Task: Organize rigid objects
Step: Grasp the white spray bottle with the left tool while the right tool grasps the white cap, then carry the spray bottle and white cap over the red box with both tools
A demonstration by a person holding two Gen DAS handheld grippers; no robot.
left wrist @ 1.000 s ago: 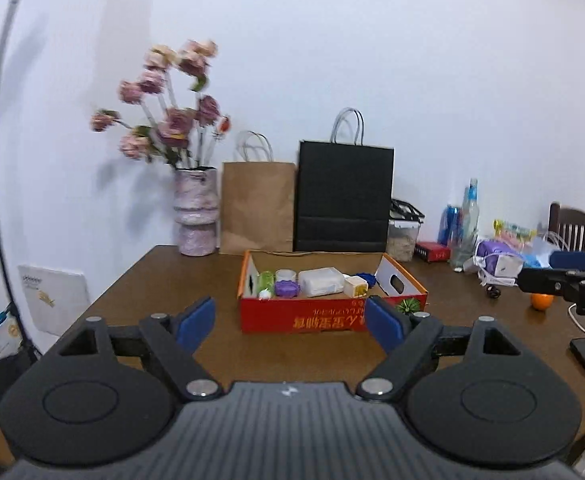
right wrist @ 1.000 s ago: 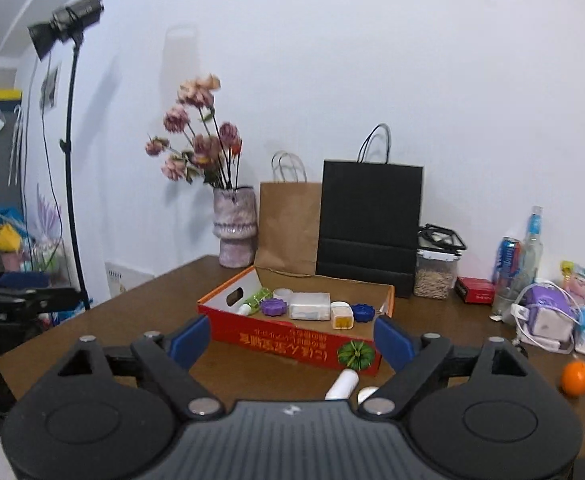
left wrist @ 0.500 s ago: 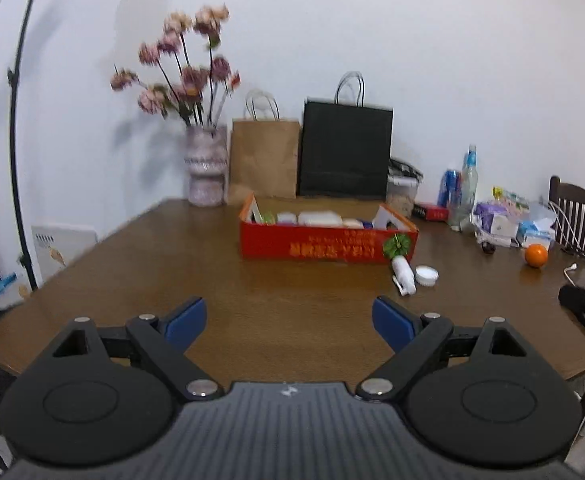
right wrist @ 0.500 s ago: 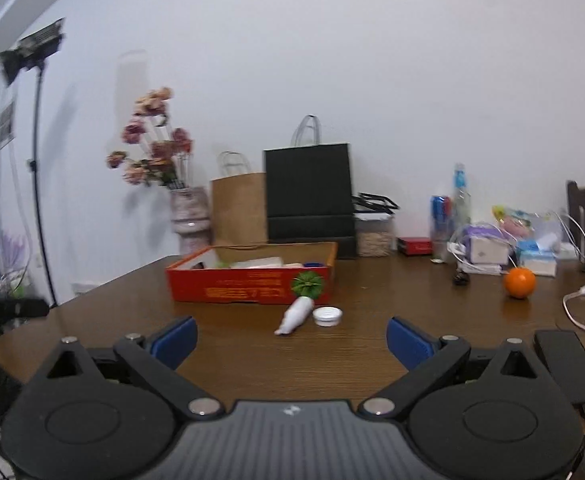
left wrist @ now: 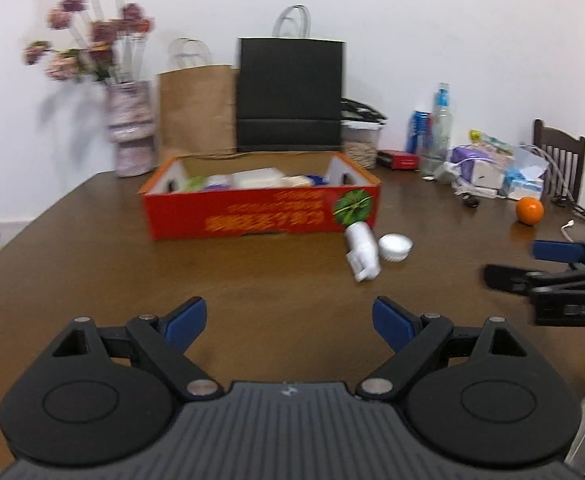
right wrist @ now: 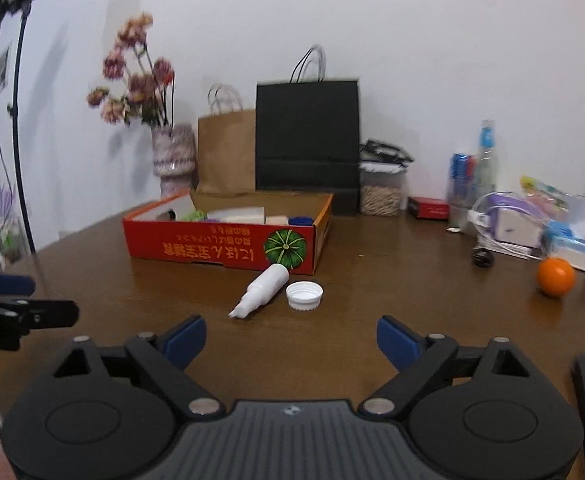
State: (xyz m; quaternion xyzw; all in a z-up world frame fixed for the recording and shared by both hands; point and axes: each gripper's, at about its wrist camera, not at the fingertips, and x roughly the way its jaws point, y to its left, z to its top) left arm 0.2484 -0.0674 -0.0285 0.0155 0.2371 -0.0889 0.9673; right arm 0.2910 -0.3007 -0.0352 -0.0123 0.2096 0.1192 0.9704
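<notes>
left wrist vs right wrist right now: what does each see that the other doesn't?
Left wrist only: the wooden chair and the right gripper at its right edge.
Right wrist only: the light stand and the left gripper at its left edge.
Both: red box, white bottle lying beside the white cap, orange, paper bags.

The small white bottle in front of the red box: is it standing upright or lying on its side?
Lying on its side. The white bottle rests lengthwise on the table, its nozzle pointing away from the red box.
</notes>
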